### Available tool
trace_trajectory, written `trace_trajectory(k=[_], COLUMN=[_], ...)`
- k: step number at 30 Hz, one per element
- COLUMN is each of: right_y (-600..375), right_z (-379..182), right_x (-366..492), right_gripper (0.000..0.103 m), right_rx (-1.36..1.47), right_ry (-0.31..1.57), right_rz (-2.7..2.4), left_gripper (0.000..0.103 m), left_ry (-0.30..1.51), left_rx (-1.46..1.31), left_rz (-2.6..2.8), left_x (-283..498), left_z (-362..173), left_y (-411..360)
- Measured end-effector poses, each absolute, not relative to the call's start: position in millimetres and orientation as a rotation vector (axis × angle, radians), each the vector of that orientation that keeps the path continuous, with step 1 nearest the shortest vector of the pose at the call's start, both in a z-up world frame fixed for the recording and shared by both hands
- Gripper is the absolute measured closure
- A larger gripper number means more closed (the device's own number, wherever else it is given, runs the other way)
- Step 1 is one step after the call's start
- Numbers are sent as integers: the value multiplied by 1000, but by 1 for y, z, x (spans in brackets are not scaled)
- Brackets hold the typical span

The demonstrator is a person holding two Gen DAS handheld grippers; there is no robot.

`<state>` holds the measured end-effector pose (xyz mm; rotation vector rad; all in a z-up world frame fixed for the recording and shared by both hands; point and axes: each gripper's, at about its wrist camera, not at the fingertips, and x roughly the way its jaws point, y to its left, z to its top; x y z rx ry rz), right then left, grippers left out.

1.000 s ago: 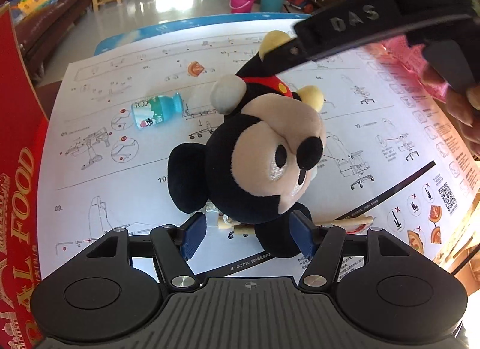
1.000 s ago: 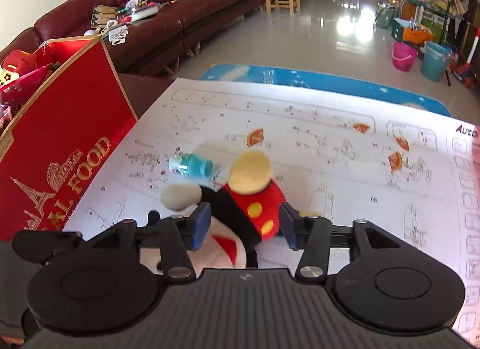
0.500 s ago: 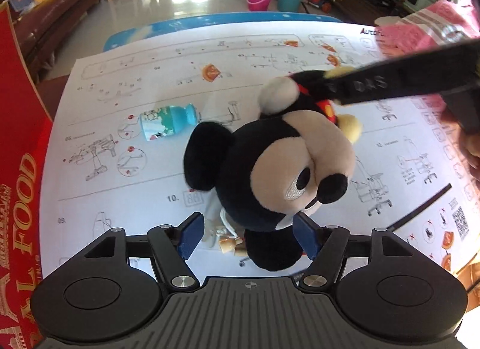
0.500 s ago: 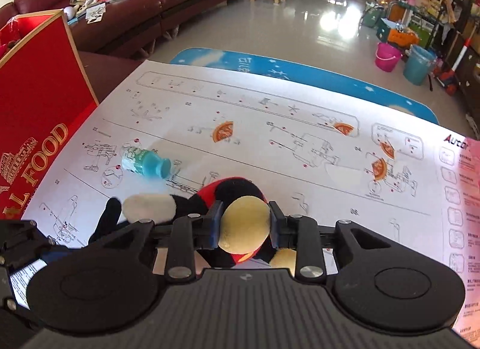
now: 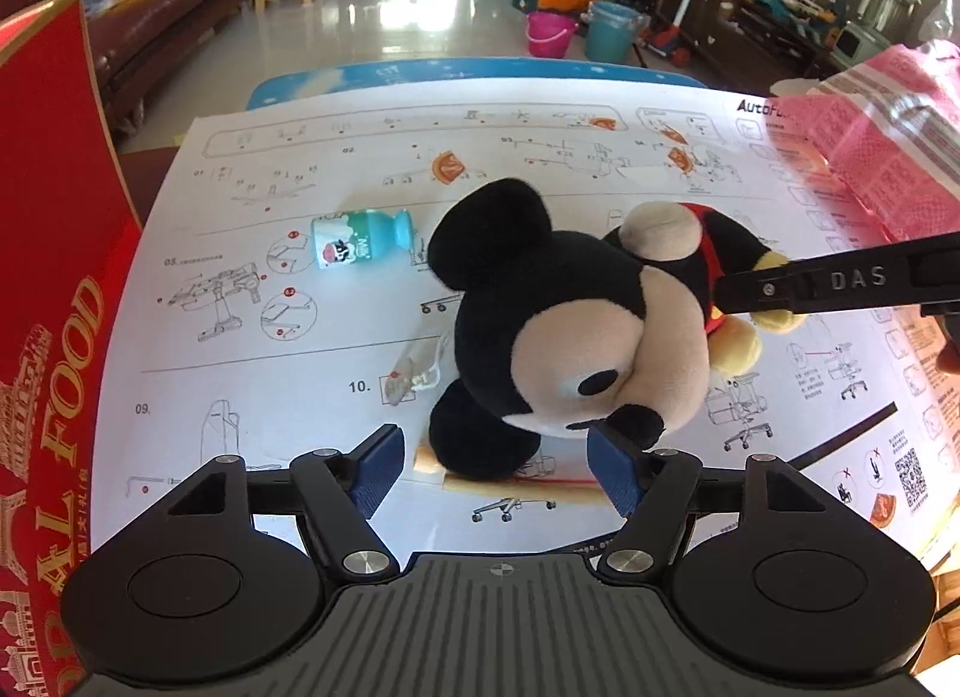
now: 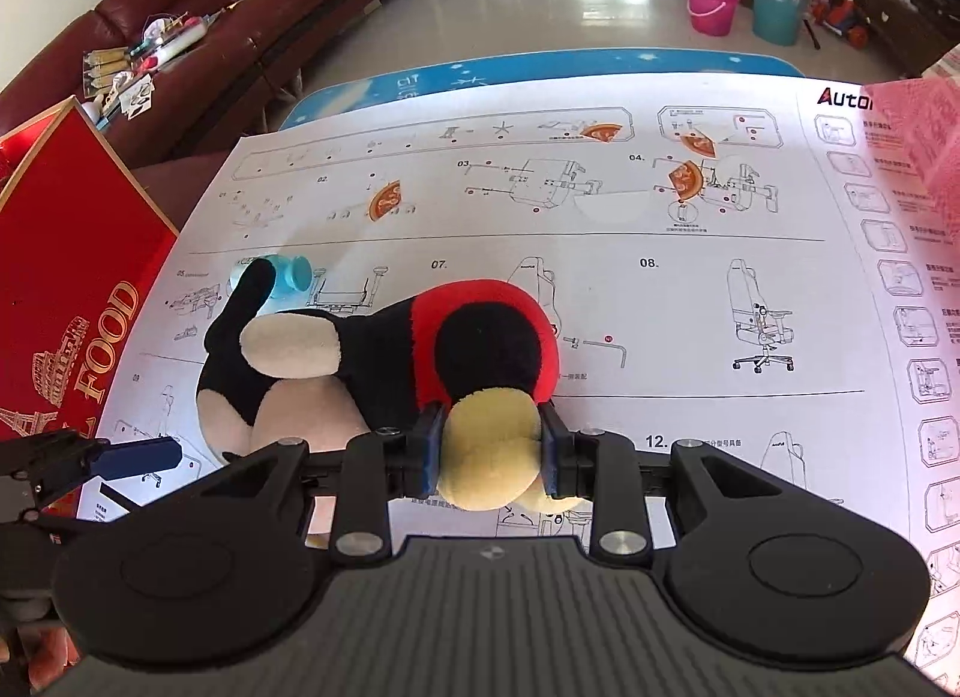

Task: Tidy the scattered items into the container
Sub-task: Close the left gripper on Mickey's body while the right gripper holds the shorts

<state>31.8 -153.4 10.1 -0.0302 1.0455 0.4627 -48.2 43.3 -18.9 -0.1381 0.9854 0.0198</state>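
Mickey plush [image 5: 576, 331] is front and centre, lying on the big white instruction sheet [image 5: 300, 373] that covers the table. From the right wrist camera, the right gripper [image 6: 491, 451] has its two blue pads pressed in on one of the toy's yellow shoes [image 6: 489, 451], and the soft foot bulges between them: a firm pinch. The red shorts [image 6: 432, 331] and black body stretch away from the jaws toward the left, with a white-gloved hand [image 6: 288, 346] sticking out.

Over on the left wrist camera, the left gripper [image 5: 489, 472] stands wide apart, its jaws on either side of the plush's lower ear [image 5: 480, 439] and nose [image 5: 624, 424]. Whether the right-hand pad touches the nose cannot be told; nothing is squeezed. The right gripper's black finger [image 5: 840, 283], marked DAS, reaches in from the right edge across the toy's feet.

Beyond the plush, a small teal milk bottle [image 5: 360, 238] lies on its side on the sheet, well apart from the toy. The red box [image 5: 54, 301] with gold FOOD lettering stands along the left edge of the table. A pink packet [image 5: 888, 151] sits at the far right corner.
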Motion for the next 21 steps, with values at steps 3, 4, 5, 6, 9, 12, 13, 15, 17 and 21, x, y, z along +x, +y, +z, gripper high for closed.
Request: trace_trajectory(k=[3,4,5,6,9,12,13,15,17,21], right_y=[-153,-154,-155,-154,-152,-153,-152,-150,-152,-144], right_z=[12,13,14,16,20,25,26,28,29,26], right_x=[26,25,23,20,13,6,4,1,2,4], right_gripper=[68,69,69,69,69,69,69,67,66,62], right_rx=[-13,22,53,45,47,63,29,-29,-50,-137], right_ry=[1052,1069,1086,1085,1099,1114,1104,1069,1050,1029], right_rz=[482,503,515,515,535,550,548,555,558,592], left_gripper=[22,21,21,21,20,21,21,23,27,29], left_ry=[947,931,925,917,892,910,912,926,936,946], left_rx=[-138,-162,-170,-163,-131,-100,-78,-69,-124,-132], left_rz=[-5,-19,-23,-27,-15,-12,2,6,-9,-9], left_x=[-51,-51,-48,-44,-28,-9,-5,1,3,10], left_z=[-10,-7,-5,-2,3,-2,-4,-13,-18,-19], left_y=[39,39,39,38,35,34,33,37,46,55])
